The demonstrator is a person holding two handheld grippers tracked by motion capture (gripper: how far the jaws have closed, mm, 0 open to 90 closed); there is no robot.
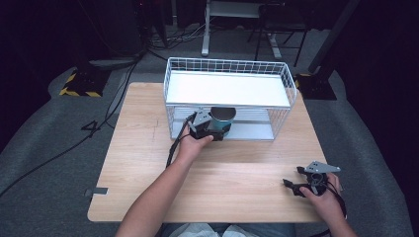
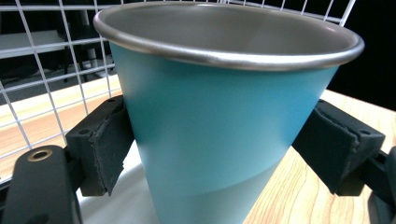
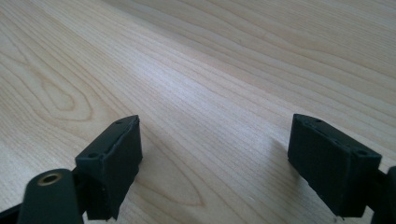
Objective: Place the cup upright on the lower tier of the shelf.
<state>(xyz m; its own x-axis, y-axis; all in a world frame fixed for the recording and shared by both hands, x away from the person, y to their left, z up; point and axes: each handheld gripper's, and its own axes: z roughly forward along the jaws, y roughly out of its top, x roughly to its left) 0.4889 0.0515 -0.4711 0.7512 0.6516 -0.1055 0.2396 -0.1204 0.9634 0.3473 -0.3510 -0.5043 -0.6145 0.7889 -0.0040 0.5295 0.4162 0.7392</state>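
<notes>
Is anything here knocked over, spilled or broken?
Nothing stands out. The teal cup stands upright between the left gripper's pads at the front of the wire rack; the right gripper sits open over bare table.

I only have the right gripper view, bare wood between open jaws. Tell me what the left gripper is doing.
Observer: The left gripper has its jaws on either side of a teal metal cup, pads against its wall.
Operator: Give me the cup's location.
Observer: At the open front of a white wire rack, on its lower level.
Operator: Now place my gripper relative to that.
Observer: The right gripper sits near the table's front right corner, away from the rack.
</notes>
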